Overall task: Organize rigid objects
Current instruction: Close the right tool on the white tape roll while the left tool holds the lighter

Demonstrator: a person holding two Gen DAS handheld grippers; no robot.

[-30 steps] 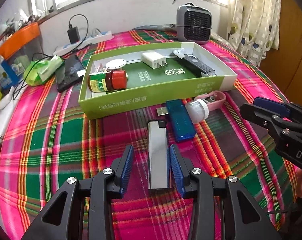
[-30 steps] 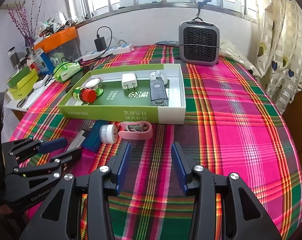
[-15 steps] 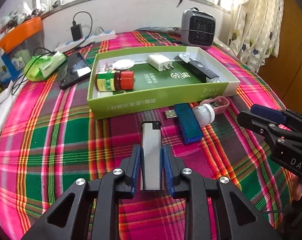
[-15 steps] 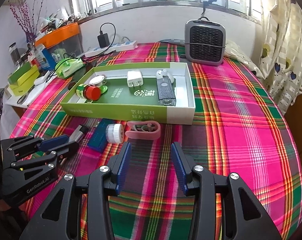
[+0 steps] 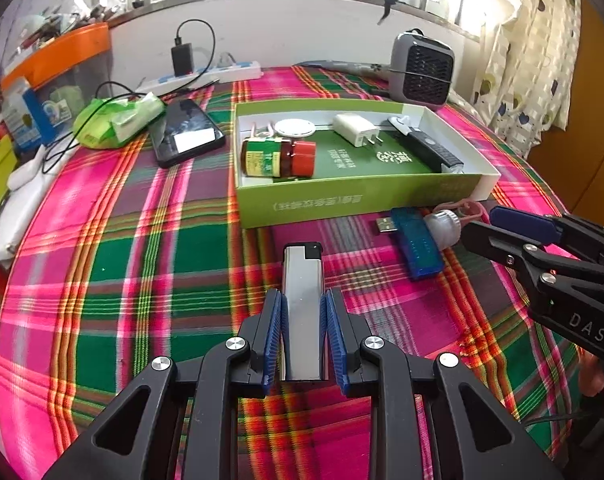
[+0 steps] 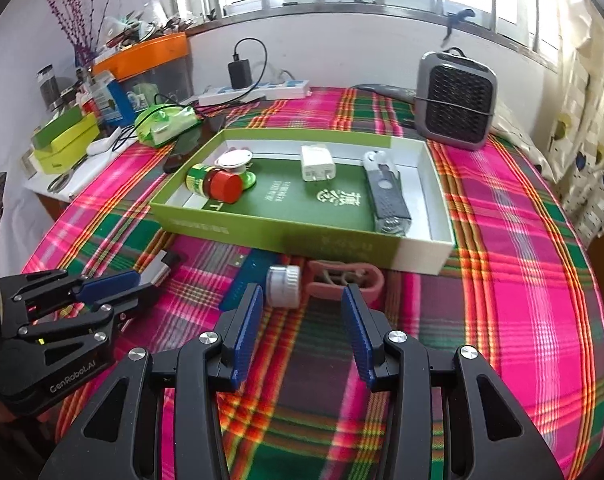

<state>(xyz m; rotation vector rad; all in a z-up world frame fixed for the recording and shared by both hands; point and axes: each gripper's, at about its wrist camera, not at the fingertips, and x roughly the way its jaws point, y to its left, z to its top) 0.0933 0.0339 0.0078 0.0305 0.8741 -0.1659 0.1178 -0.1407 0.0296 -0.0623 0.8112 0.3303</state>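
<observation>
My left gripper (image 5: 303, 300) is shut on a silver lighter (image 5: 302, 292) with a black cap, held above the plaid cloth in front of the green box (image 5: 342, 200). The box holds a red-capped jar (image 5: 277, 157), a white round disc (image 5: 294, 127), a white charger plug (image 5: 356, 129) and a dark clipper-like tool (image 5: 430, 146). Outside its front wall lie a blue USB stick (image 5: 416, 240), a small white-capped bottle (image 6: 282, 285) and a pink clip (image 6: 344, 278). My right gripper (image 6: 302, 300) hangs open just short of the bottle and clip.
A grey heater (image 6: 456, 100) stands behind the box at the right. A black phone (image 5: 185, 132), a green wipes pack (image 5: 115, 122) and a power strip (image 5: 205, 76) with charger lie at the back left. Clutter lines the left edge of the table (image 5: 101, 320).
My left gripper shut on the lighter and lifted it off the cloth toward the box. The right gripper moved forward toward the white-capped bottle and pink clip, still open.
</observation>
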